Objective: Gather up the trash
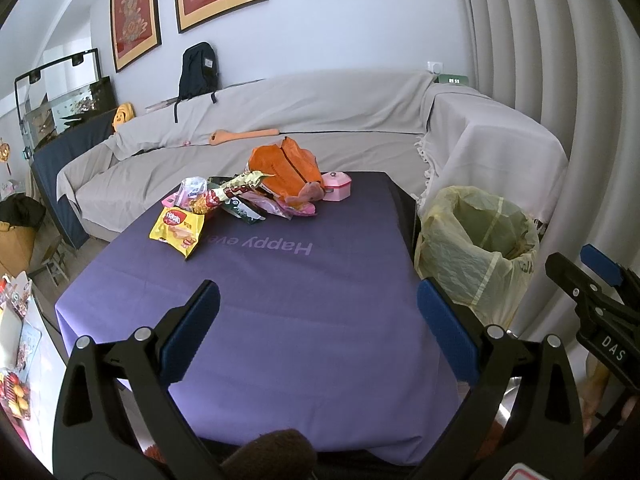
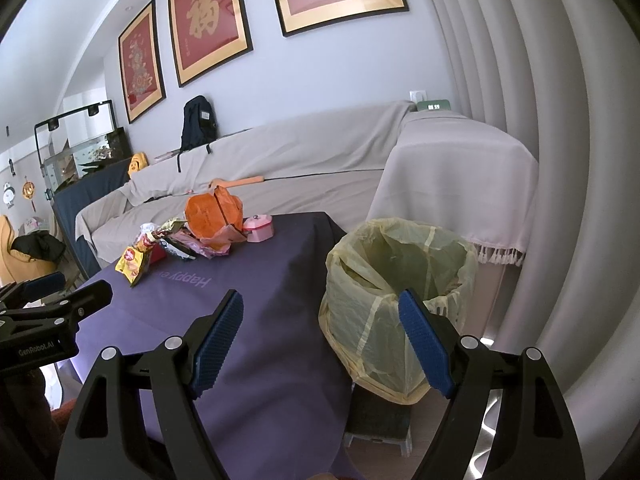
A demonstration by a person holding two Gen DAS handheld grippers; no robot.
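A heap of snack wrappers (image 1: 236,196) lies at the far side of the purple tablecloth (image 1: 280,300): a yellow packet (image 1: 176,228), an orange bag (image 1: 286,166) and several crumpled foils. The same heap (image 2: 180,240) shows in the right wrist view. A bin lined with a yellow bag (image 1: 480,248) (image 2: 400,280) stands off the table's right side. My left gripper (image 1: 318,300) hangs open over the near half of the cloth, holding nothing. My right gripper (image 2: 320,312) is open too, between the table edge and the bin.
A small pink box (image 1: 338,186) sits beside the orange bag. A grey-covered sofa (image 1: 300,108) runs behind the table, with a dark backpack (image 1: 198,68) on it. Ribbed curtains (image 1: 560,80) fill the right. The bin rests on a low stool (image 2: 380,420).
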